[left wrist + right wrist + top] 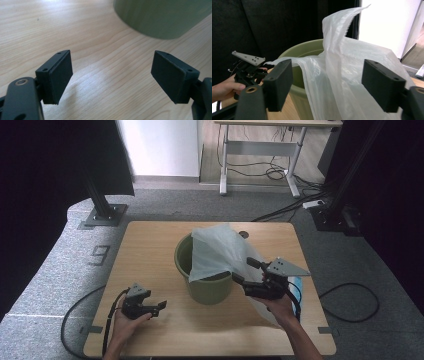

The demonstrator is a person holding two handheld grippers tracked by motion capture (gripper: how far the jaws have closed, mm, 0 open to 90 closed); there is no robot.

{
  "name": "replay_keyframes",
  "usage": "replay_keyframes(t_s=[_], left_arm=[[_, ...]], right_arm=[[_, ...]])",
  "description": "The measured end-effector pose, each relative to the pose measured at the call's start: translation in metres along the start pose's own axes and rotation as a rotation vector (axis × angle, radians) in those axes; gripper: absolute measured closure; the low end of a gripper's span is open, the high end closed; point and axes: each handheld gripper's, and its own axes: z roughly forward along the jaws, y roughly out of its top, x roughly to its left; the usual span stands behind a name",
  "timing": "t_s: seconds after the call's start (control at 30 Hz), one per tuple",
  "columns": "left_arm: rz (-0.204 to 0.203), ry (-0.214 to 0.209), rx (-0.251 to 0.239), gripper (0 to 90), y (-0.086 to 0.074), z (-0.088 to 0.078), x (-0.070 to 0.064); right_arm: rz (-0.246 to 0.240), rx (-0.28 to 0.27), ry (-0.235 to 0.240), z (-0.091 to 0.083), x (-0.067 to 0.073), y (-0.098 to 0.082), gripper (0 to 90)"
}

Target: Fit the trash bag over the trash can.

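Lab: black curtains (45, 160), rig stands (102, 205), cables (280, 212).

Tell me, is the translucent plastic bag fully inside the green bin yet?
No. The translucent white plastic bag drapes over the round green plastic bin's near rim, one corner sticking up, most hanging outside.

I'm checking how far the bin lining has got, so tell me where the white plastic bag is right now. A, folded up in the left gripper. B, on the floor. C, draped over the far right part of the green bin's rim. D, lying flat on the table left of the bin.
C: the white plastic bag hangs over the green bin at its far right rim, part trailing down that side.
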Motion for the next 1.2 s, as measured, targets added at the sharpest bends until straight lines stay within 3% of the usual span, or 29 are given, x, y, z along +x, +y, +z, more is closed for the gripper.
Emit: replay_keyframes(t_s=[0.23,0.43,0.6,0.73,0.9,0.97,1.03,1.07,1.1,1.13,1.2], left_arm=[[0.018,0.002,-0.015,17.2,0.003,-0.004,-0.006],[0.043,0.009,-0.027,17.2,0.009,-0.008,-0.013],[0.047,0.006,-0.035,17.1,0.012,-0.009,-0.017],[0.043,0.009,-0.039,16.8,0.013,-0.010,-0.020],[0.047,0.027,-0.046,16.7,0.019,-0.015,-0.027],[0.049,0.026,-0.051,16.7,0.021,-0.017,-0.029],[0.050,0.022,-0.052,16.9,0.024,-0.018,-0.031],[0.050,0.022,-0.052,17.4,0.024,-0.018,-0.031],[0.049,0.015,-0.047,17.4,0.025,-0.020,-0.033],[0.056,0.018,-0.047,17.8,0.028,-0.022,-0.036],[0.061,0.018,-0.050,18.1,0.030,-0.024,-0.038]], right_arm=[[-0.002,0.014,-0.011,-0.019,-0.001,-0.015,19.1],[0.022,0.067,-0.075,-0.037,-0.016,-0.056,16.5],[0.051,0.105,-0.085,-0.037,-0.022,-0.081,16.2],[0.064,0.125,-0.081,-0.033,-0.017,-0.097,15.7],[0.019,0.146,-0.164,-0.022,-0.012,-0.112,19.2],[0.019,0.153,-0.202,-0.020,-0.014,-0.116,27.4],[-0.006,0.131,-0.236,-0.022,-0.015,-0.118,50.3],[-0.006,0.131,-0.236,-0.022,-0.015,-0.118,50.3],[-0.018,0.119,-0.240,-0.023,-0.016,-0.118,59.1],[-0.021,0.104,-0.232,-0.025,-0.018,-0.115,73.9],[-0.037,0.091,-0.241,-0.027,-0.019,-0.110,77.5]])
